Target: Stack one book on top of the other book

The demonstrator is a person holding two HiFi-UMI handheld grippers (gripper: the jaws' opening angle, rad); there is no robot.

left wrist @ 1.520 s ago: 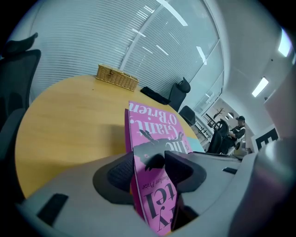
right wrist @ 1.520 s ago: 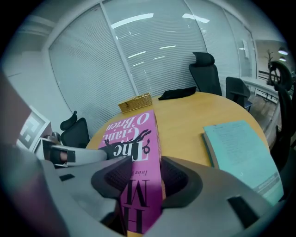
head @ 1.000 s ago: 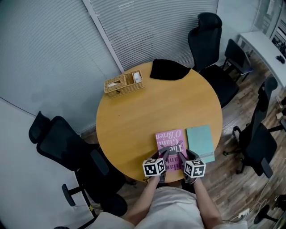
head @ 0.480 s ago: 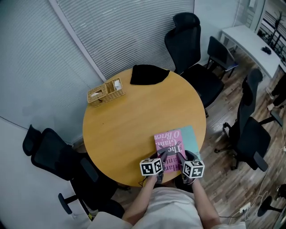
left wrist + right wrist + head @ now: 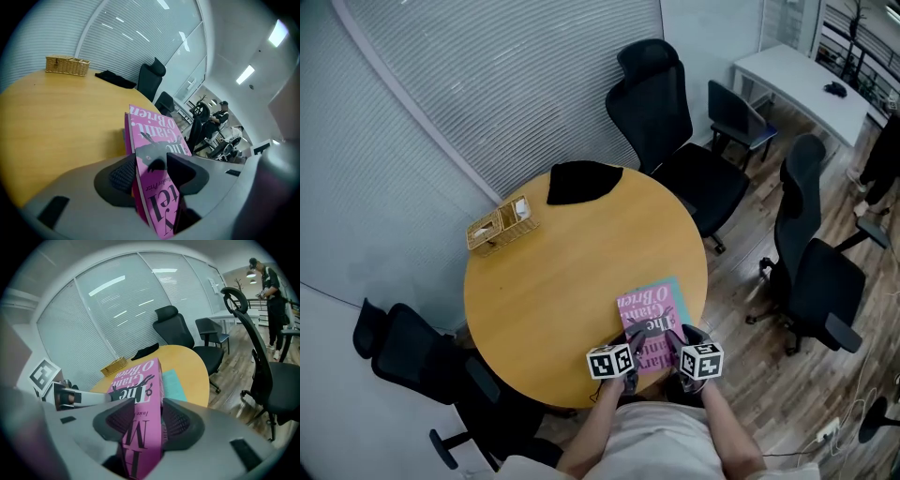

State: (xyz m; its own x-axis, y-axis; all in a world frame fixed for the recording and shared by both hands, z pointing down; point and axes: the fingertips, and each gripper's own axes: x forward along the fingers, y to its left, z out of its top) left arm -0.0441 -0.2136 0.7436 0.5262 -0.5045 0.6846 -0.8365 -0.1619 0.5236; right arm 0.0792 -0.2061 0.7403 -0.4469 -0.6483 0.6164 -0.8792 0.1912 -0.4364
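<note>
A pink book (image 5: 649, 317) is held at its near edge by both grippers over the round wooden table (image 5: 553, 281), near its front right rim. The left gripper (image 5: 631, 345) pinches the book's (image 5: 157, 140) near left part and is shut on it. The right gripper (image 5: 675, 343) clamps the near right part of the book (image 5: 140, 394). A teal book (image 5: 676, 287) lies under the pink one; only a strip shows along its far and right sides, also as the teal book (image 5: 173, 383) in the right gripper view. Whether the pink book rests on it I cannot tell.
A wicker basket (image 5: 499, 225) and a black cloth (image 5: 581, 181) lie at the table's far side. Black office chairs (image 5: 661, 112) stand around the table, one (image 5: 820, 272) at the right. A white desk (image 5: 806, 89) and a person (image 5: 269, 282) are farther off.
Both grippers carried the pink book to the right, from beside the teal book to over it. The teal book is now mostly covered. The head view has swung as well.
</note>
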